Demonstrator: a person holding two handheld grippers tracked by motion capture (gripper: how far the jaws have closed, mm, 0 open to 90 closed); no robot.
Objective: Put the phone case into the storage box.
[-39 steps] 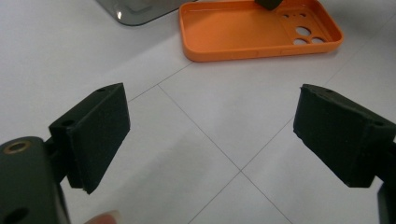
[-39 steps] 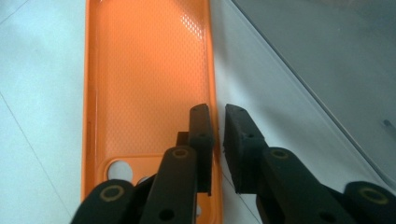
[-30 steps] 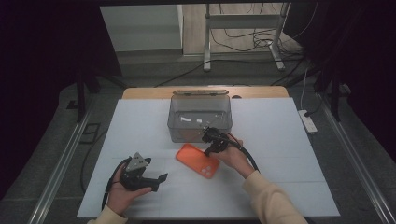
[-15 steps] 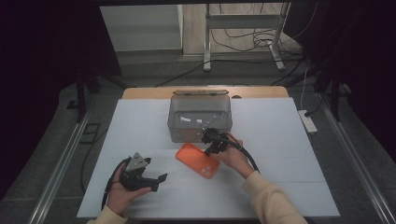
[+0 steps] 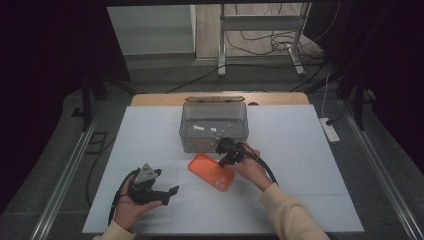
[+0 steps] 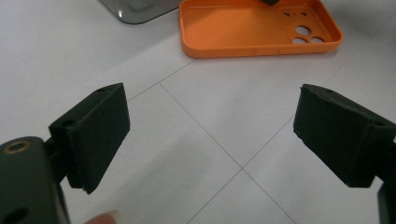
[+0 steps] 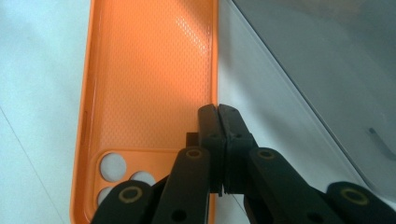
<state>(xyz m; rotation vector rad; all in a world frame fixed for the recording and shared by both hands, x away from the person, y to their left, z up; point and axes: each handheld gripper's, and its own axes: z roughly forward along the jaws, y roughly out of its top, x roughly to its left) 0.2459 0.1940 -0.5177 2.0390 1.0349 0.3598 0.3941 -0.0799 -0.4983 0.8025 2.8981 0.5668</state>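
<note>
1. The orange phone case (image 5: 211, 171) is laid open side up on the white table (image 5: 310, 150), just in front of the clear bin (image 5: 214, 125); its long axis is angled toward the lower right.
2. The right gripper (image 7: 218, 112) is clamped shut on the case's long rim; the left gripper (image 6: 210, 133) is held wide open and empty, well apart.
3. The case looks like soft matte silicone, dotted inside, with round camera holes.

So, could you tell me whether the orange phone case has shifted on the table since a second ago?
No. The orange phone case lies in the same spot just in front of the clear box, with the right gripper shut on its edge.
</note>
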